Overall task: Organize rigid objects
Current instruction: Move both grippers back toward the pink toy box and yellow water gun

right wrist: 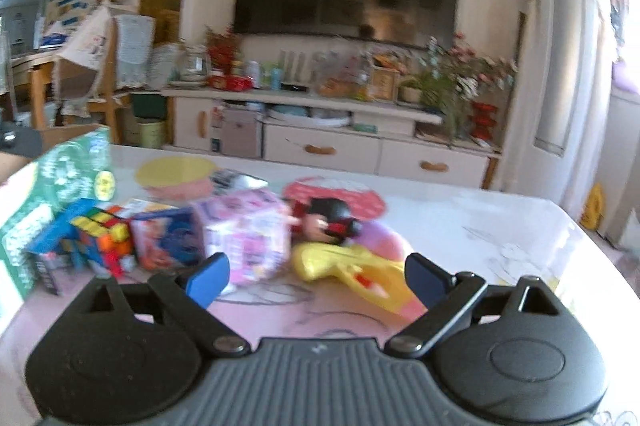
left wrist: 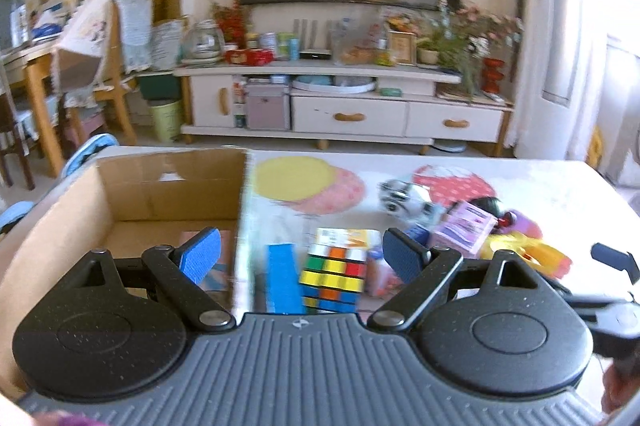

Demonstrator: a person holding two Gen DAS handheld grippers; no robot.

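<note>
Fingers of left gripper (left wrist: 302, 258) apart, empty; one puzzle cube (left wrist: 334, 276) between them, one cardboard box (left wrist: 132, 198) beyond the left finger. Right gripper (right wrist: 318, 276) likewise spread, empty; one yellow toy (right wrist: 344, 266) between its fingers, one pink box (right wrist: 248, 234) just past the left

One puzzle cube (left wrist: 333, 274), one cardboard box (left wrist: 132, 194)
</note>
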